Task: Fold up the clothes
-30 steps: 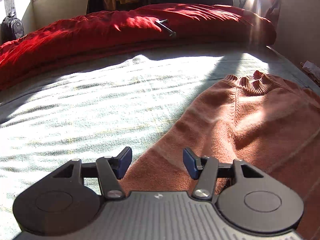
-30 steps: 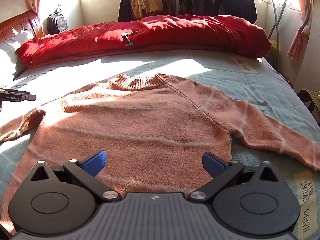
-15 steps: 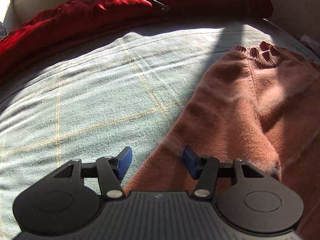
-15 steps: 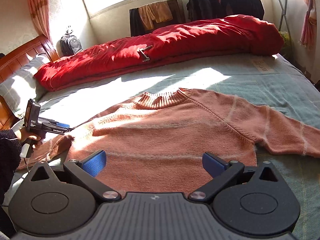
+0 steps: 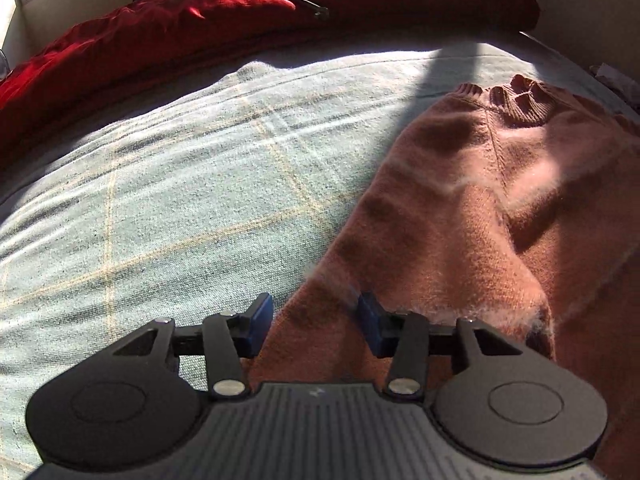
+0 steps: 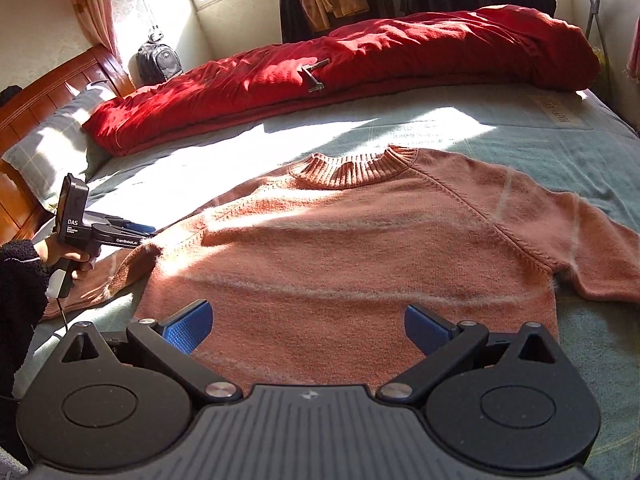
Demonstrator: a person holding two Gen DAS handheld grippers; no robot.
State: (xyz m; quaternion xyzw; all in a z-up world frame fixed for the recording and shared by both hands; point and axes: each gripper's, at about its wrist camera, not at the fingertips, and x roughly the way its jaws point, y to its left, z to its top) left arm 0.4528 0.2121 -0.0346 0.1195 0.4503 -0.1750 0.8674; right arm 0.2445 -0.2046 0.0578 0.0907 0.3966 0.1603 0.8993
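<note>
A rust-orange sweater lies flat on the pale green bed, its sleeve between the just-narrowing, not yet gripping jaws of the left hand-held gripper, while the right hand-held gripper hovers wide open above the hem.

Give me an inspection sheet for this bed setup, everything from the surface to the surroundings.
Surface: pale green checked bedsheet, sunlit, lightly wrinkled.
Job's things: pink sweater lying flat, collar away from the camera, both sleeves spread out.
Clutter: red duvet bunched along the far side, a small metal piece on it; pillow at the headboard.
Grippers: left hand-held gripper has just been closing, the sleeve between its jaws, not yet clamped; right hand-held gripper open above the hem.
Cables: thin cord hanging below the left handle.
Surroundings: backpack, hanging clothes, window, curtains.
</note>
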